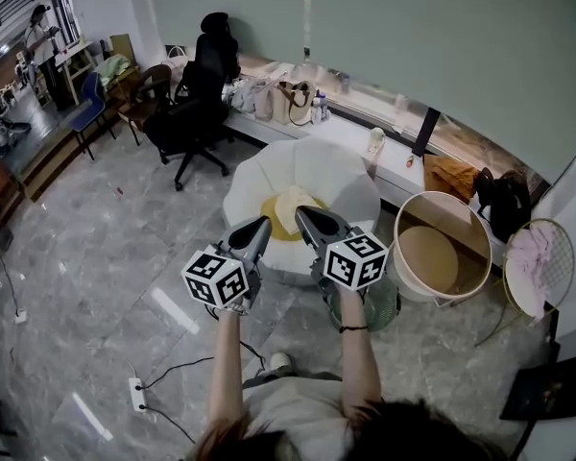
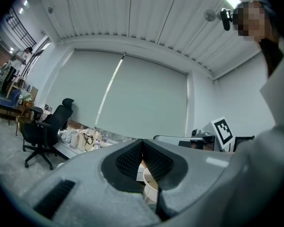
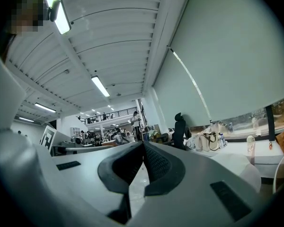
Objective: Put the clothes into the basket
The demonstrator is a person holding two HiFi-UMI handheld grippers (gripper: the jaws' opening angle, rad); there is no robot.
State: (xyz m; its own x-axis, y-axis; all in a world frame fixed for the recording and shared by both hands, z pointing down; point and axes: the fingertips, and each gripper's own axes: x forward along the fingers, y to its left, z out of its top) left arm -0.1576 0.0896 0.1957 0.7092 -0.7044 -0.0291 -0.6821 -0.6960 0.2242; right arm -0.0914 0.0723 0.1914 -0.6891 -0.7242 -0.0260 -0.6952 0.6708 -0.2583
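Observation:
A yellow cloth (image 1: 269,215) and a cream cloth (image 1: 288,206) lie on a white round scalloped seat (image 1: 341,176) in the middle of the head view. The tan round basket (image 1: 442,248) stands to its right, with nothing visible inside. My left gripper (image 1: 259,227) and right gripper (image 1: 302,215) are held side by side, pointing level at the seat, their tips just short of the clothes. Both are shut with nothing between the jaws. In the left gripper view the left gripper (image 2: 142,142) shows its pads meeting at the tip, as does the right gripper (image 3: 143,144) in its own view.
A pink cloth (image 1: 536,255) hangs on a wire rack at the right. An orange cloth (image 1: 453,175) lies on the low ledge behind the basket. A black office chair (image 1: 197,99) stands at the back left. A greenish container (image 1: 374,305) sits under my right hand. A power strip (image 1: 136,393) lies on the floor.

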